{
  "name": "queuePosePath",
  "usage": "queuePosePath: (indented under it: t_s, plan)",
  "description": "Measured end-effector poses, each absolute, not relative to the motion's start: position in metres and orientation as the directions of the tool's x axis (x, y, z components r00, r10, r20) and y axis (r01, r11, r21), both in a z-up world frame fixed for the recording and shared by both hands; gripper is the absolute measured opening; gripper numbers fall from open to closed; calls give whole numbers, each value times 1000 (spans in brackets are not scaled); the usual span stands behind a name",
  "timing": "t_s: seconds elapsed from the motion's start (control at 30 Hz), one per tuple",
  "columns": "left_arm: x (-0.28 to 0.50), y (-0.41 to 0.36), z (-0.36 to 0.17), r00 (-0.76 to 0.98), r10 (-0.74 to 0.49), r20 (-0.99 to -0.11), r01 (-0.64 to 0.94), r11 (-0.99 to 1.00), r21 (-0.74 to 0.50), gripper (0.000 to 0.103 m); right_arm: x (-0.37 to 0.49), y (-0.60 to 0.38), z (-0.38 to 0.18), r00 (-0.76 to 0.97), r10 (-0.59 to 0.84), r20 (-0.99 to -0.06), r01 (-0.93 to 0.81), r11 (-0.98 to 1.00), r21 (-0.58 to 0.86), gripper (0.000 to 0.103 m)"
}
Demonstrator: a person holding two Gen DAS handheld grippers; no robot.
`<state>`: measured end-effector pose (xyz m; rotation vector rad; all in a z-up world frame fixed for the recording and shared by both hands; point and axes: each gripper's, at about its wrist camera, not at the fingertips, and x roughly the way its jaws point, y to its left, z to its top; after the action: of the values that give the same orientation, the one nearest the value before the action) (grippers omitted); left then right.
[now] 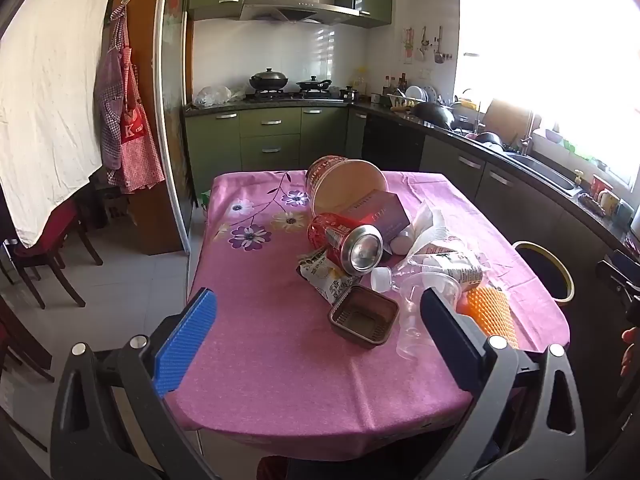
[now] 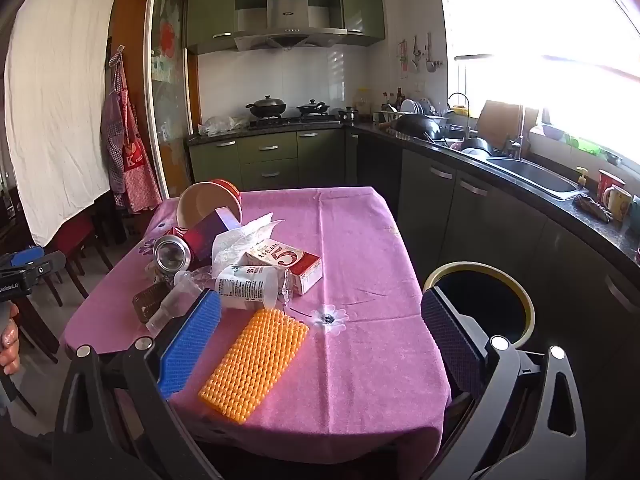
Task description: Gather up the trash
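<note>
A heap of trash lies on the pink tablecloth (image 1: 260, 360): a tipped noodle bowl (image 1: 344, 188), a purple box (image 1: 380, 210), a red can (image 1: 346, 246), a snack wrapper (image 1: 324, 276), a brown tray (image 1: 364, 316), a clear cup (image 1: 424, 300), white tissue (image 2: 244, 236), a milk carton (image 2: 292, 264), a white bottle (image 2: 252, 286) and an orange bumpy sheet (image 2: 252, 360). My left gripper (image 1: 320, 340) is open above the near table edge, short of the tray. My right gripper (image 2: 320, 344) is open over the orange sheet.
A black bin with a yellow rim (image 2: 484, 304) stands by the table's right side; it also shows in the left wrist view (image 1: 544, 272). Dark chairs (image 1: 52, 248) stand to the left. Kitchen counters with a sink (image 2: 536, 176) run along the right.
</note>
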<state>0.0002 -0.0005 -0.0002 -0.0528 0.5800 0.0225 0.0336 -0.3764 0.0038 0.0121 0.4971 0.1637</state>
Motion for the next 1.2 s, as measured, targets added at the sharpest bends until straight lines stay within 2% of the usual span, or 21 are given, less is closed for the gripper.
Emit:
queuePosePath:
  t_s: [1.2]
  plan:
    - [1,-6,-4,833,6,-554,-23,999,-24,97,37,-369,-4,859,166,-484,-160,986,55,99]
